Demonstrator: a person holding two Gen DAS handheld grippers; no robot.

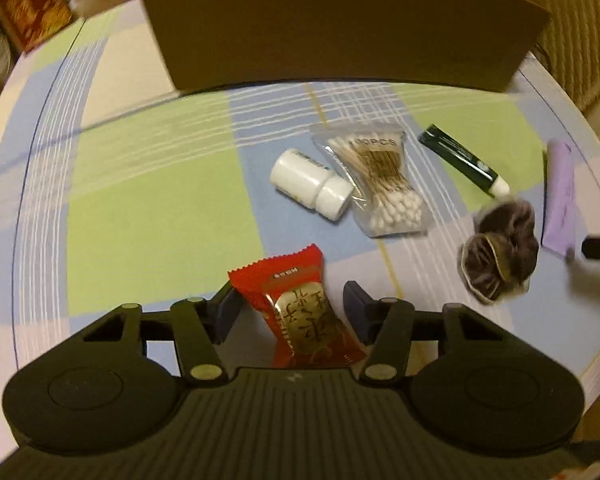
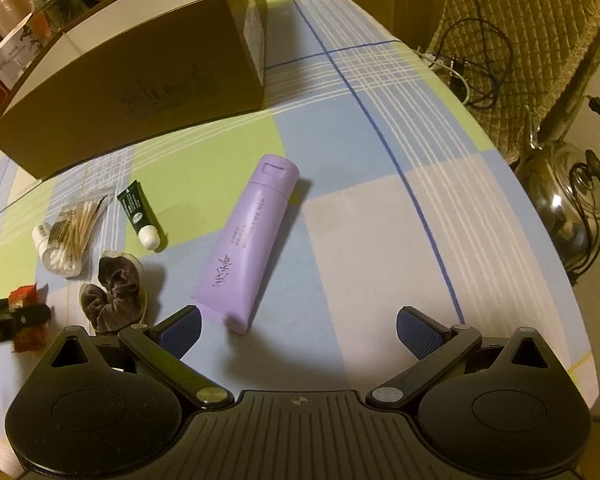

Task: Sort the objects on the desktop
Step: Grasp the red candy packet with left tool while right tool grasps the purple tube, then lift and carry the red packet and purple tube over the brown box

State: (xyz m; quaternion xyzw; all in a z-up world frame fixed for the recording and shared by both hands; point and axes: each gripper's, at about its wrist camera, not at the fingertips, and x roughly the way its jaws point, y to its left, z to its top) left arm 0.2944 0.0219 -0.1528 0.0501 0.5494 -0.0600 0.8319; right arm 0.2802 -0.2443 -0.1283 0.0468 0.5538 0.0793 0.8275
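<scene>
Left gripper jaws are standing apart around the red crinkly foil snack packet, not yet clamping; slick wrapper risks squirting out sideways; right gripper jaws are gaping empty.

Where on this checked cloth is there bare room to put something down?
Free: the patch right of the lilac plastic tube, toward the table edge. Crowded: the white pill bottle, clear cotton-swab bag, green tube, brown velvet scrunchie.
</scene>
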